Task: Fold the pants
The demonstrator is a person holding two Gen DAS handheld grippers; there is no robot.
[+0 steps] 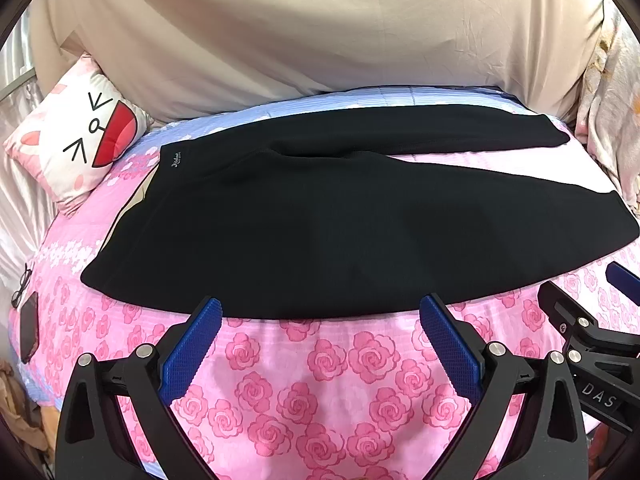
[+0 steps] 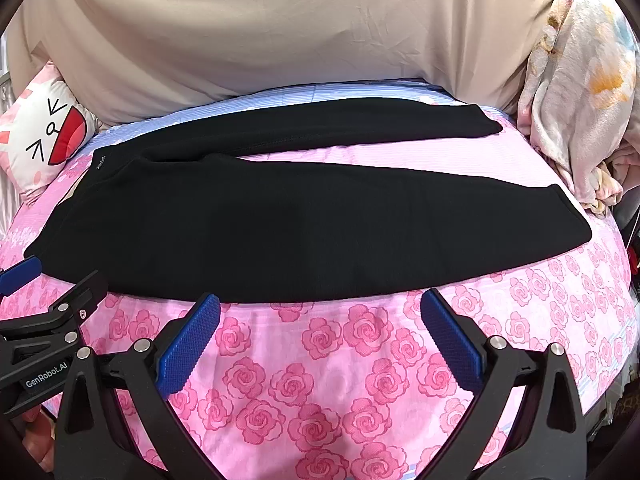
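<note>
Black pants (image 1: 320,220) lie flat on a pink rose-print bedspread (image 1: 320,380), waistband at the left, two legs spread apart toward the right. They also show in the right wrist view (image 2: 260,220). My left gripper (image 1: 320,312) is open and empty, its blue fingertips just at the near edge of the pants. My right gripper (image 2: 320,308) is open and empty, also just short of the near edge. The right gripper shows at the right edge of the left wrist view (image 1: 580,304); the left gripper shows at the left edge of the right wrist view (image 2: 52,276).
A white cartoon-face pillow (image 1: 80,140) lies at the far left. A beige sheet (image 1: 320,32) hangs behind the bed. A crumpled floral blanket (image 2: 580,80) is piled at the right. Glasses (image 1: 22,286) and a dark phone (image 1: 29,332) lie at the bed's left edge.
</note>
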